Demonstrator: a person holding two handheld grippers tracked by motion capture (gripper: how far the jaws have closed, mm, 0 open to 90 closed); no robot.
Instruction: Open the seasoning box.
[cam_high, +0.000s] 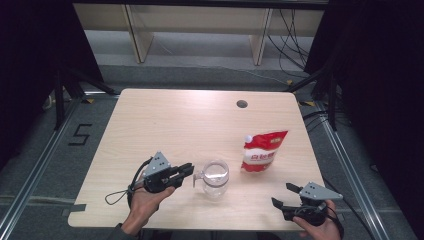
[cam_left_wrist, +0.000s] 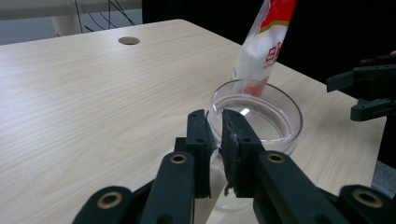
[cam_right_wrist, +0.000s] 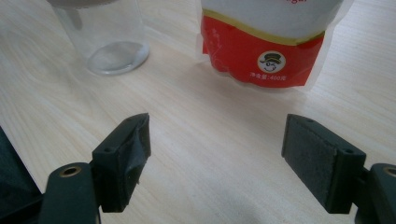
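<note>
A clear plastic cup (cam_high: 216, 176) with a side handle stands near the table's front middle. My left gripper (cam_high: 189, 170) reaches it from the left, and in the left gripper view its jaws (cam_left_wrist: 216, 135) are closed on the cup's handle just outside the rim (cam_left_wrist: 280, 100). A red and white standing pouch (cam_high: 262, 150) with a white spout is upright to the right of the cup, also seen in the left gripper view (cam_left_wrist: 264, 42). My right gripper (cam_high: 281, 195) is at the front right, open and holding nothing (cam_right_wrist: 215, 140), facing the pouch (cam_right_wrist: 271, 42) and the cup (cam_right_wrist: 107, 32).
The light wooden table (cam_high: 165, 125) has a round cable hole (cam_high: 242, 104) at the back right. Black curtains hang on both sides, and pale furniture legs and cables lie on the floor behind. The right gripper shows far off in the left gripper view (cam_left_wrist: 369, 88).
</note>
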